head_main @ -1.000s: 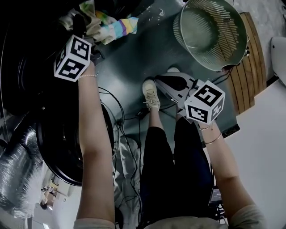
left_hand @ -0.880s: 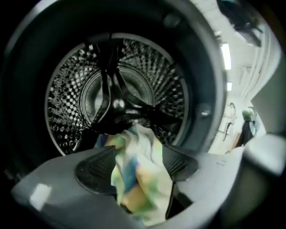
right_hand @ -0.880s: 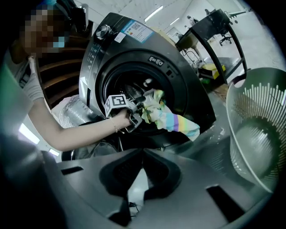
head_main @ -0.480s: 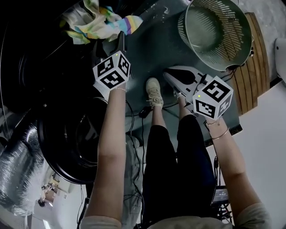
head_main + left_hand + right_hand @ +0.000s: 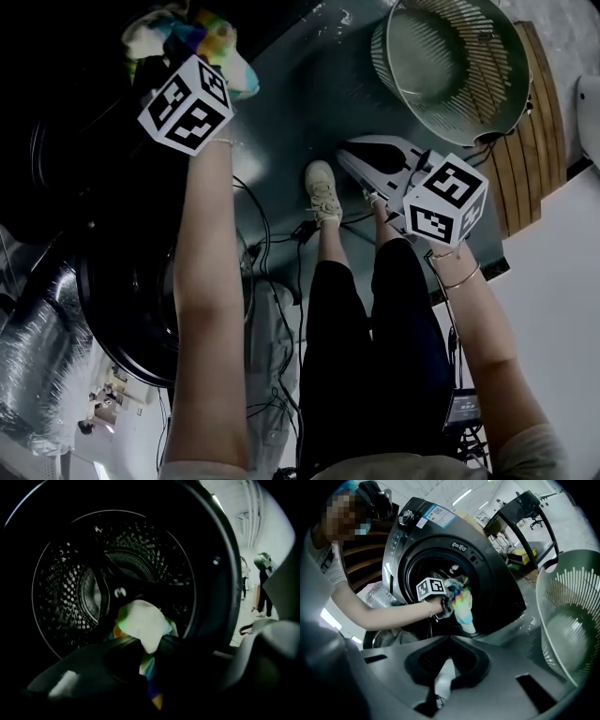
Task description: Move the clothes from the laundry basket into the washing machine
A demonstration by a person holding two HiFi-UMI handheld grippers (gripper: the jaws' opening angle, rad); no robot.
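Observation:
A multicoloured cloth (image 5: 204, 37) hangs at the mouth of the washing machine (image 5: 454, 545). My left gripper (image 5: 150, 641) is at the drum (image 5: 93, 573) opening. Its jaws are closing, with the cloth (image 5: 143, 620) pinched between them. In the right gripper view the left gripper (image 5: 443, 599) holds the cloth (image 5: 463, 604) over the door rim. My right gripper (image 5: 449, 639) is shut with nothing in it and stays back over the floor, where the head view shows it (image 5: 354, 161) near the pale green laundry basket (image 5: 455, 66). No clothes show in the basket (image 5: 572, 616).
The round washer door (image 5: 141, 309) stands open at the lower left. Cables (image 5: 272, 309) lie on the dark floor beside the person's legs and shoe (image 5: 322, 192). A wooden board (image 5: 525, 141) lies under the basket. Another person (image 5: 262, 583) stands far off.
The left gripper drew back from the drum with open jaws, then returned to its mouth and closed on the cloth, which is now bunched up. The right gripper hardly moved.

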